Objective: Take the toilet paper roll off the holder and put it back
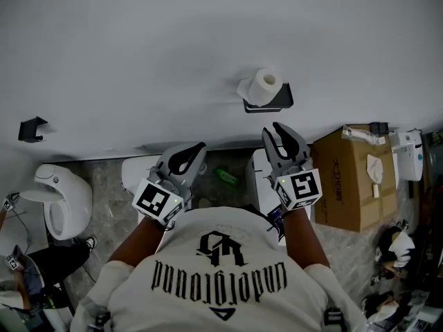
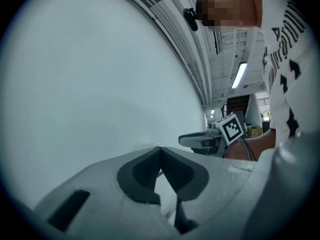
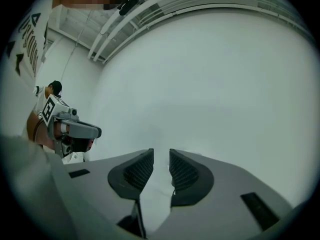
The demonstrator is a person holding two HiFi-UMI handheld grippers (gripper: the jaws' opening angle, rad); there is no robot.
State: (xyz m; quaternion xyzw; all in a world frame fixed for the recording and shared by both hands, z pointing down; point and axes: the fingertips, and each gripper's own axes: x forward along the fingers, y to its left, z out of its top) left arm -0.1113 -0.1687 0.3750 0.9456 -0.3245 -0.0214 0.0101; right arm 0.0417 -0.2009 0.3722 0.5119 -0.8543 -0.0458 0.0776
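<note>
Printed shirt [image 1: 221, 275], cardboard box [image 1: 349, 182] beside right gripper [image 1: 272, 128], toilet [image 1: 66, 199] left, roll [image 1: 263, 85] on holder [image 1: 275, 105]

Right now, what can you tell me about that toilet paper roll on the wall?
The toilet paper roll is white, its hollow core showing at the end turned toward the camera. It sits on a small black holder fixed to the white wall, with what looks like a loose end at its left. Only the holder touches it; the right gripper is below it, apart.
</note>
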